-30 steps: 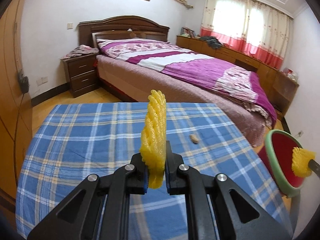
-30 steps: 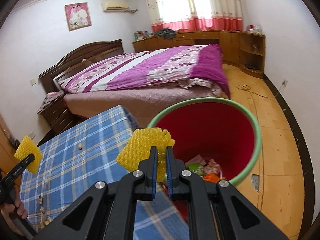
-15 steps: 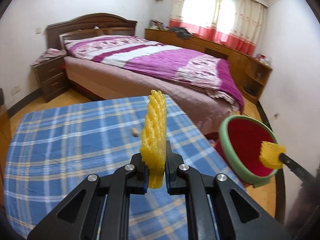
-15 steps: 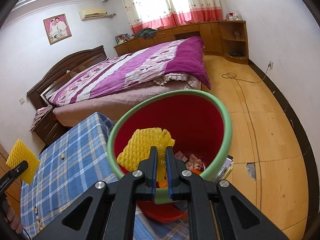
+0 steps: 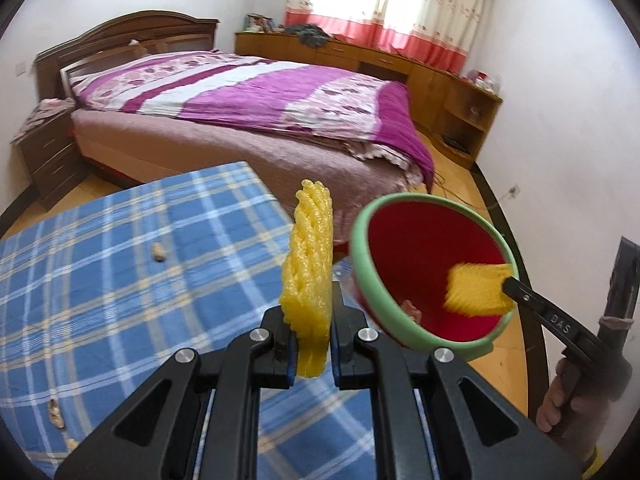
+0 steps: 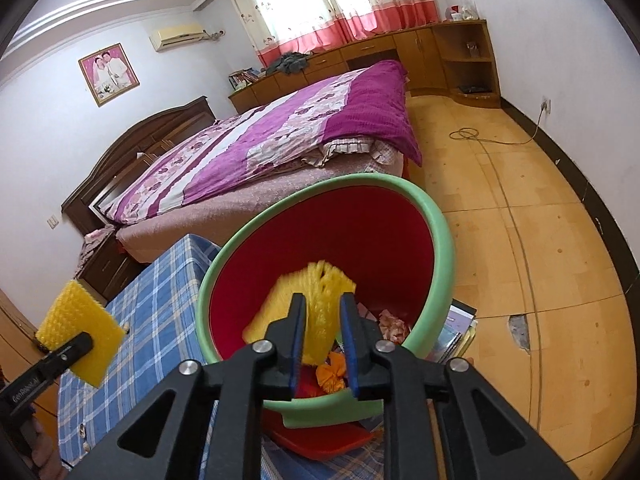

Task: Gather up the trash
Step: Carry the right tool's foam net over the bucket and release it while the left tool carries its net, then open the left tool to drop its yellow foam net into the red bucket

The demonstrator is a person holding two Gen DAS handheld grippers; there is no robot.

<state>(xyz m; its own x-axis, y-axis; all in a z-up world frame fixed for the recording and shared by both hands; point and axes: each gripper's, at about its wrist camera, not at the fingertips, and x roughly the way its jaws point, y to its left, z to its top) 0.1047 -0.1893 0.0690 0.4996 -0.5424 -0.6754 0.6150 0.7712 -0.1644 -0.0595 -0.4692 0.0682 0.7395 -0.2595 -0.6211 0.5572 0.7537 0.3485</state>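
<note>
My left gripper is shut on a yellow foam net, held upright above the blue plaid table. It also shows in the right wrist view. My right gripper is over the mouth of the red bin with a green rim. Its jaws stand apart, and a second yellow foam net, blurred, is between them. In the left wrist view this net sits inside the bin. Crumpled trash lies at the bin's bottom.
Peanut shells lie on the table, with more near its left edge. A bed with a purple cover stands behind. Books lie on the wooden floor by the bin. A cable lies on the floor.
My right gripper moved over the bin and its jaws opened; the foam net is blurred between them. My left gripper swung right towards the bin, still holding its net.
</note>
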